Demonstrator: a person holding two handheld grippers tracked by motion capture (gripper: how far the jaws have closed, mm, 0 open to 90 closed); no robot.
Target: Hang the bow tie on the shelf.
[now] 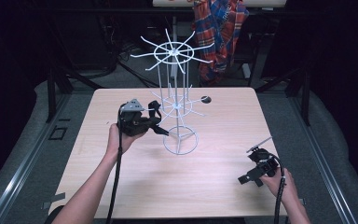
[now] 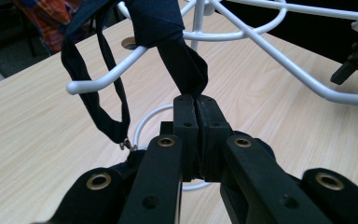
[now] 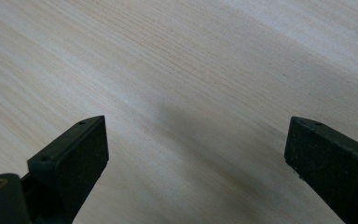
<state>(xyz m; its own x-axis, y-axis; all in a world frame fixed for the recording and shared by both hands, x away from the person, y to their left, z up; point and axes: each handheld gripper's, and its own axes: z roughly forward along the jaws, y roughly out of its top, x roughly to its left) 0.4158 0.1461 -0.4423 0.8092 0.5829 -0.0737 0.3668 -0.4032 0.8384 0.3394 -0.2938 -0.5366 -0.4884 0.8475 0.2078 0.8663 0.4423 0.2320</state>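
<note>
A white wire rack (image 1: 177,100) with two tiers of spokes stands on a ring base near the middle of the wooden table (image 1: 223,196). My left gripper (image 1: 157,122) is just left of the lower tier, shut on a dark navy fabric strap (image 1: 154,111). In the left gripper view the fabric (image 2: 182,60) rises from between my gripper's (image 2: 196,100) closed tips and drapes over a white spoke (image 2: 107,79). A thin loop of it with a small metal clip (image 2: 107,102) hangs down at the left. My right gripper (image 1: 249,170) is low over the table's front right, open (image 3: 198,144) above bare wood.
A round hole (image 1: 206,99) lies in the table behind the rack. A plaid cloth (image 1: 221,32) hangs beyond the far edge. Dark frame legs and cables stand on the floor behind. The rack's upper spokes (image 2: 279,37) stretch over the left gripper.
</note>
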